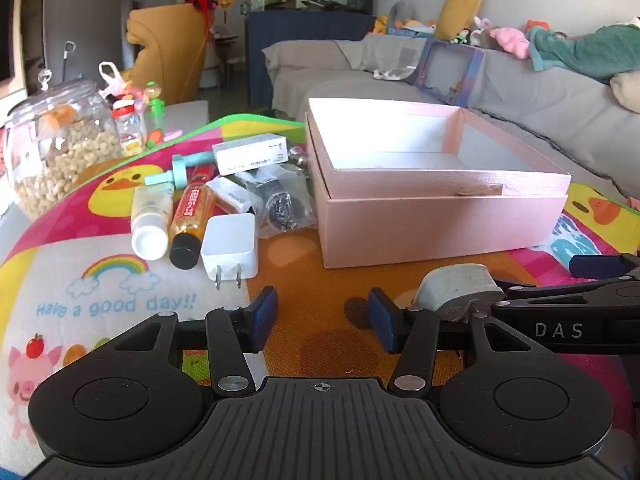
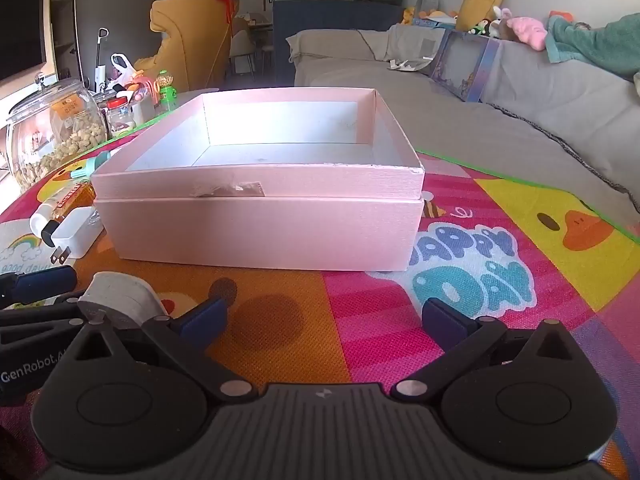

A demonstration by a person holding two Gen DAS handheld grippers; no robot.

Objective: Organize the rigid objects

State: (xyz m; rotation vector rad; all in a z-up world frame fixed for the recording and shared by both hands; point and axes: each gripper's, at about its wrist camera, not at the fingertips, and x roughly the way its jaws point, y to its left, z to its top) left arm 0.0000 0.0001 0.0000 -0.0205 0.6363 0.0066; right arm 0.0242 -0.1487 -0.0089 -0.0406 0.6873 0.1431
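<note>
Left wrist view: pink box empty at 1 o'clock, nothing sorted yet.
Clutter w/ white charger at 10 o'clock, just beside box. Left gripper half open, right gripper wide open, both empty. Next, prob.: left reaches charger, closes, carries into box.

Left of one pink box: two bottles, white and amber; two white chargers; one white carton; one bagged item; one teal tool; two jars.
</note>
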